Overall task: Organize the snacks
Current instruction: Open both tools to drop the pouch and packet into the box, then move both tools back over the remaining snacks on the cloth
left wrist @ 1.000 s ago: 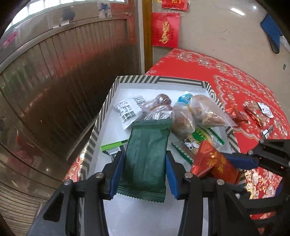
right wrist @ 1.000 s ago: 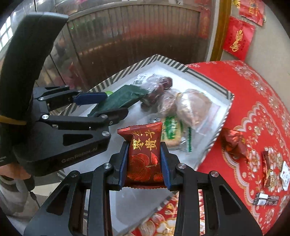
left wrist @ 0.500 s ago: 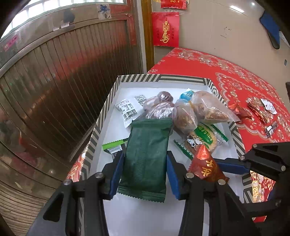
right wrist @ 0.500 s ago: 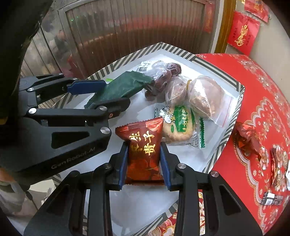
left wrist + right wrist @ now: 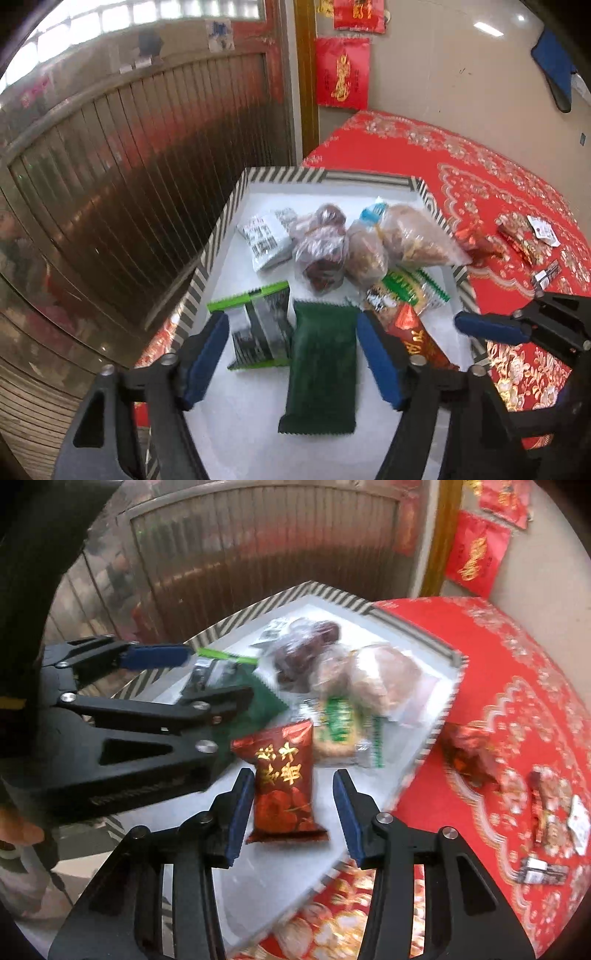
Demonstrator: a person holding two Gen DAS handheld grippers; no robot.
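A white tray with a striped rim [image 5: 229, 218] [image 5: 332, 594] holds several snacks. A dark green packet [image 5: 321, 362] lies flat on it between the pads of my left gripper [image 5: 291, 332], whose jaws are opening and stand clear of the packet. A red packet with gold characters [image 5: 284, 786] [image 5: 421, 339] lies on the tray between the pads of my right gripper [image 5: 291, 779]. Its jaws are opening too, with a gap on the right side. In the right wrist view the left gripper [image 5: 207, 679] stands just left of the red packet.
The tray also holds a green-and-black packet [image 5: 262, 328], a white barcode packet [image 5: 266, 240], clear bags of dates [image 5: 321, 251] and nuts [image 5: 406, 236], and a green-printed cookie [image 5: 340, 727]. Loose wrappers [image 5: 546, 812] lie on the red tablecloth [image 5: 480, 177]. A slatted door stands on the left.
Both grippers have widened their jaws. The dark green packet and the red packet, gripped before, now lie loose on the tray between the pads.
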